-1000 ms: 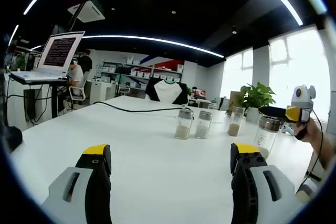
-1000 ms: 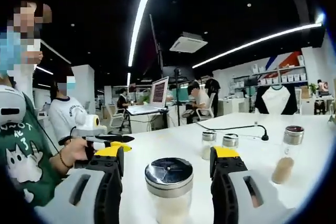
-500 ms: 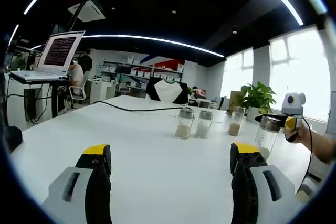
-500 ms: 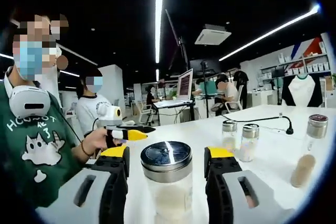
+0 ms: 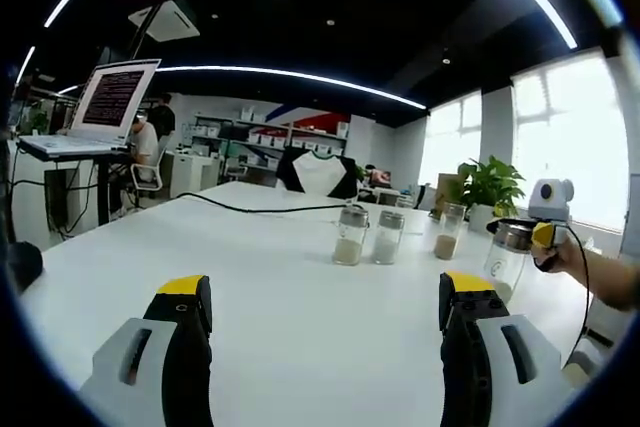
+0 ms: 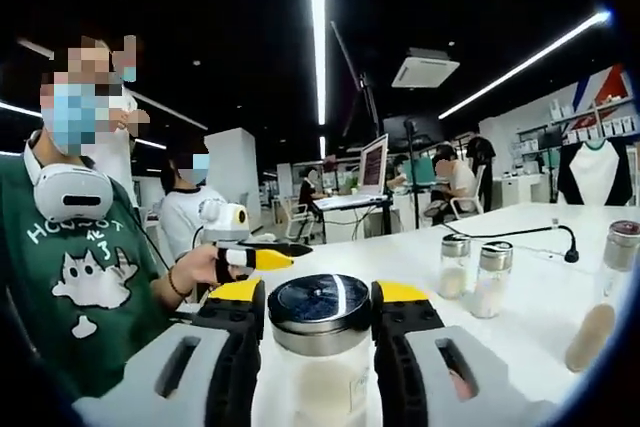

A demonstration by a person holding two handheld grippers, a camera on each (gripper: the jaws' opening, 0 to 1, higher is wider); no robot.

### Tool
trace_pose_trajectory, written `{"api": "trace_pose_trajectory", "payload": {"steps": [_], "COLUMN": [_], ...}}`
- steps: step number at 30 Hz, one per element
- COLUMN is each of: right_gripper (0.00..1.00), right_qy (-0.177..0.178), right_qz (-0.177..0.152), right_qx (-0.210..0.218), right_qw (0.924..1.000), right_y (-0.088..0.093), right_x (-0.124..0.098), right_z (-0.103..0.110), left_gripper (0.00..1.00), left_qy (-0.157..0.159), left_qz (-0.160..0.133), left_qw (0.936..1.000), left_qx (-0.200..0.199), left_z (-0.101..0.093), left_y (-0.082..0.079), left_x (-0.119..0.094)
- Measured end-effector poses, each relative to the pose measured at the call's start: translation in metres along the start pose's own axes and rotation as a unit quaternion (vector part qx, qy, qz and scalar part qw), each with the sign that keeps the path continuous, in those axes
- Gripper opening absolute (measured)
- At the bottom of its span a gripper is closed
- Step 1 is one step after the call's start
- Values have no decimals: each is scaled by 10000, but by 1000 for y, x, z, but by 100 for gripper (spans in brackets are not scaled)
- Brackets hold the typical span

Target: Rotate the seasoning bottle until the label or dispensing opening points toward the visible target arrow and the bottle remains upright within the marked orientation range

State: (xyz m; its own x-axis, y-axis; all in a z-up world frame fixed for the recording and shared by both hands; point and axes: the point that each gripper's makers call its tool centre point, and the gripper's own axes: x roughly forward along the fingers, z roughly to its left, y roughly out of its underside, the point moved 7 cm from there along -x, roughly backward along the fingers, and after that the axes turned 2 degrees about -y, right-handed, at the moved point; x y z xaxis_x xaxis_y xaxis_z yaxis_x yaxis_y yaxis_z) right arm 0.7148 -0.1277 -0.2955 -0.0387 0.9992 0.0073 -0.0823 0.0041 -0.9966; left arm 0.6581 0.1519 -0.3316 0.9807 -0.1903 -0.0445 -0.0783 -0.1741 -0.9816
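My right gripper [image 6: 318,309] has closed its jaws since a moment ago, now clamping the upright seasoning bottle [image 6: 320,352] between them. My left gripper [image 5: 325,309] hovers released over the white table [image 5: 300,327], the bottle ahead to its right.

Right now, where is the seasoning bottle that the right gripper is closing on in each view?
Left gripper view: the seasoning bottle stands far right on the white table.
Right gripper view: bottom centre, its steel lid between the jaws, which touch it.
Shared landmark: the open laptop on its stand.
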Motion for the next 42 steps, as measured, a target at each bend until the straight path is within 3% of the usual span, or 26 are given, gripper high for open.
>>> {"api": "trace_pose_trajectory", "payload": {"steps": [5,16,25,42], "right_gripper": [39,38,38,38], "right_qy": [-25,41,212,573], "right_qz": [26,105,121,150], "right_qx": [-213,-204,-221,-220], "right_qw": [9998,9997,9995,9980], "right_y": [0,-1,-1,-1], "right_x": [1,2,2,2], "right_z": [0,0,1,5], "left_gripper": [100,100,100,100], "left_qy": [36,43,126,116], "left_qz": [-59,-50,-21,-55], "left_qw": [10000,10000,9995,9996], "left_qx": [-4,70,272,249], "left_z": [-1,-3,-8,-6], "left_y": [-1,0,0,-2], "left_x": [0,0,1,-1]}}
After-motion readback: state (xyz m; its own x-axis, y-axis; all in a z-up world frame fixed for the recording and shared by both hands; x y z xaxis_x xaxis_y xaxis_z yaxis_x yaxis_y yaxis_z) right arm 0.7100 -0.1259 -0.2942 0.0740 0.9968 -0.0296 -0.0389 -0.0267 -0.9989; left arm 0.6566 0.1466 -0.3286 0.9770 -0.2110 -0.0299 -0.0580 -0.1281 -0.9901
